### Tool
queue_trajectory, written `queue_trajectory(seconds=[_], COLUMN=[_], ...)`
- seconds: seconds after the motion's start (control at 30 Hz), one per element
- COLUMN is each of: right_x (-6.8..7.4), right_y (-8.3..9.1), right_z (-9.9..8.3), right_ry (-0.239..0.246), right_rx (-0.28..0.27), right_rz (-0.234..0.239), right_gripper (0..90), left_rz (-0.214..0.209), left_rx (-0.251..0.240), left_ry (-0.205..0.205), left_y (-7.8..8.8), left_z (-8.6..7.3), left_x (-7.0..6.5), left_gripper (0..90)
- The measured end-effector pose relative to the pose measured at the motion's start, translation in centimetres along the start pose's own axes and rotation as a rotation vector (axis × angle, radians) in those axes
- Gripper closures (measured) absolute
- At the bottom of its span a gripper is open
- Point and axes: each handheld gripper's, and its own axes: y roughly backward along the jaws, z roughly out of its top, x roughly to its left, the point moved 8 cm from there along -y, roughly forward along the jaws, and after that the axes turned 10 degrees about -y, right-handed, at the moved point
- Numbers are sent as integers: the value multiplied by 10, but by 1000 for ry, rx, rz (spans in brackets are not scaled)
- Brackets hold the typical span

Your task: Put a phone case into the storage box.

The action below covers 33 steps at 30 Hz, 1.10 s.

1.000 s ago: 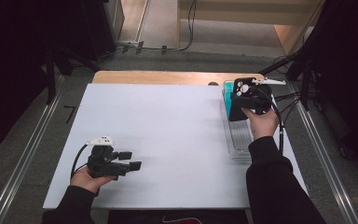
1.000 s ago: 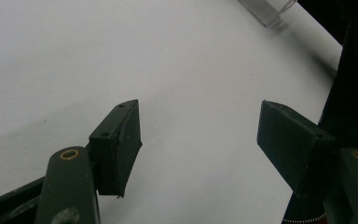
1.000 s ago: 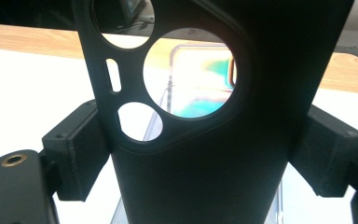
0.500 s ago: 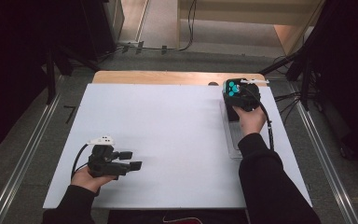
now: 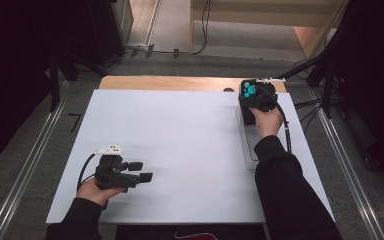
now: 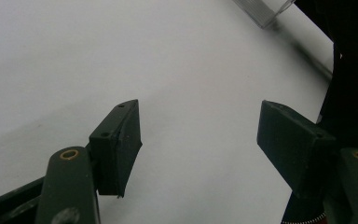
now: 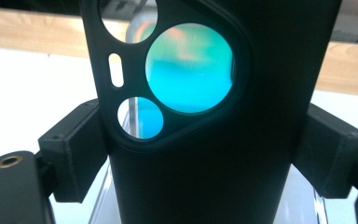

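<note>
My right gripper [image 5: 254, 100] is shut on a black phone case [image 5: 250, 92] and holds it upright over the far end of a clear tray [image 5: 248, 150] at the table's right. In the right gripper view the case [image 7: 223, 154] stands between both pads [image 7: 77, 149], and something teal shows through its round camera holes. My left gripper [image 5: 141, 170] rests on the white board [image 5: 180, 135] at the near left, lying level and pointing right. Its jaws stand open with nothing between them, as the left gripper view [image 6: 198, 140] shows.
A wooden table edge [image 5: 170, 82] runs behind the white board. A corner of the clear tray [image 6: 265, 7] and a dark sleeve [image 6: 352, 60] appear in the left gripper view. Cables and dark stands lie on the floor beyond and to the right.
My right hand has carried the phone case a little leftward and lower over the tray's far end. The left hand and its gripper have kept still.
</note>
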Motion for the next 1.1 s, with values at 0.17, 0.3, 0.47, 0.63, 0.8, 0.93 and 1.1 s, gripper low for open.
queue_trajectory(seconds=[0.17,0.3,0.47,0.63,0.8,0.93,1.1], right_x=[1,4,12,30,52,68,84], right_y=[4,12,26,40,49,54,59], right_z=[1,4,6,3,-5,-13,-23], right_ry=[-10,-10,15,37,66,85,104], right_rx=[8,2,-4,19,63,82,108], right_rz=[33,58,73,127,195,254,316], right_gripper=[0,0,0,0,0,0,0], left_rz=[0,1,0,0,-2,-1,-2], left_rx=[0,-3,-2,-3,-2,0,1], left_ry=[-1,1,5,7,11,12,15], left_y=[0,0,1,1,1,1,2], left_z=[0,0,0,0,1,0,0], left_x=[0,1,1,1,2,3,4], left_gripper=[305,305,305,305,305,305,304])
